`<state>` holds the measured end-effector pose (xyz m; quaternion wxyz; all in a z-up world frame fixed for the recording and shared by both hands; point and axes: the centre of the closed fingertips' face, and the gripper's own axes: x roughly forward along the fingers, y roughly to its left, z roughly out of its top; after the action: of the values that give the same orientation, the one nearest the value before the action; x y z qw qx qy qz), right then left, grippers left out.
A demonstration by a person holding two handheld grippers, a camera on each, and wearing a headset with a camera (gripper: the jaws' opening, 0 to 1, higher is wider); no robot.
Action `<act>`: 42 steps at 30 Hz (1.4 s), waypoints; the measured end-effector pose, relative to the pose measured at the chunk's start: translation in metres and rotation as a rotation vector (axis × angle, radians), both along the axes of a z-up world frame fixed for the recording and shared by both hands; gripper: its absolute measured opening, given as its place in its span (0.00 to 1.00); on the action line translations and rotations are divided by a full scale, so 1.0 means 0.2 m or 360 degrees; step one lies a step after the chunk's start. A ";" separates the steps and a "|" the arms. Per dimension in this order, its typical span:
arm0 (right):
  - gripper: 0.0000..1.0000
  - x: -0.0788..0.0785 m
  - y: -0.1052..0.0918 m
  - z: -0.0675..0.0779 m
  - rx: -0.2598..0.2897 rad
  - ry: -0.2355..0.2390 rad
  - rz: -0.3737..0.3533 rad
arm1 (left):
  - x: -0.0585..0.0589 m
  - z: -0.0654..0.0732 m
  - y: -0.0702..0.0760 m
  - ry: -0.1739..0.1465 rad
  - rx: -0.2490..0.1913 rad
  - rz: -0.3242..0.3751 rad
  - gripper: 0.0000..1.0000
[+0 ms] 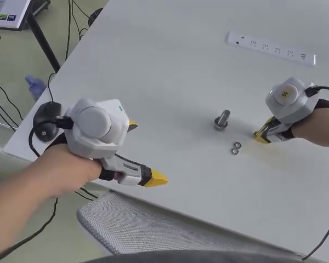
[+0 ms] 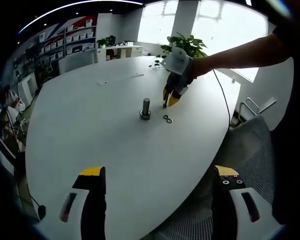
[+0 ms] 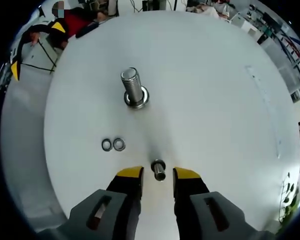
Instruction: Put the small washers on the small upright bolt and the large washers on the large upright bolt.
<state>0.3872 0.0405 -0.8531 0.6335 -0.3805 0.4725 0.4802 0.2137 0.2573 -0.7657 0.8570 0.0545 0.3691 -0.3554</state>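
Observation:
The large upright bolt (image 1: 222,120) (image 2: 145,108) (image 3: 133,88) stands mid-table on a wider round base. Two small washers (image 1: 236,148) (image 2: 167,118) (image 3: 113,144) lie flat side by side close to it. The small upright bolt (image 3: 158,169) stands just ahead of my right gripper (image 3: 158,176) (image 1: 261,135) (image 2: 170,97), in line with the gap between its open jaws, and there is space on both sides. My left gripper (image 2: 159,172) (image 1: 155,178) hovers over the near table edge, well away from the bolts, jaws wide open and holding nothing.
A white power strip (image 1: 271,48) lies at the far side of the white table (image 1: 170,66). A grey mesh chair (image 1: 131,224) sits below the near edge. A black device (image 1: 44,118) with cables rests at the table's left corner.

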 end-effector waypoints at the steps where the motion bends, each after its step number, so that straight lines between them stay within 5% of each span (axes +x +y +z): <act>1: 0.25 0.00 0.00 0.01 0.0008 0.0001 -0.0007 | 0.00 0.00 0.00 -0.0002 0.0001 0.0000 0.88; 8: 0.27 -0.01 0.01 0.09 0.0015 -0.0009 0.0018 | 0.00 0.04 0.01 -0.0010 0.0013 0.0005 0.86; 21: 0.29 -0.05 0.03 0.21 0.0032 -0.0038 0.0038 | 0.03 0.14 0.00 -0.0120 -0.0023 0.0027 0.93; 32: 0.29 -0.09 0.06 0.27 0.0070 -0.0104 0.0052 | 0.02 0.18 -0.01 -0.0141 -0.0030 -0.0005 1.00; 42: 0.29 -0.21 0.07 0.24 0.0083 -0.0055 0.0069 | 0.00 0.17 -0.03 -0.0146 -0.0041 -0.0004 0.99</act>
<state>0.3446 0.0536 -0.8053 0.6408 -0.3823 0.4405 0.4992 0.2146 0.2509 -0.7317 0.8732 0.0604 0.3247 -0.3584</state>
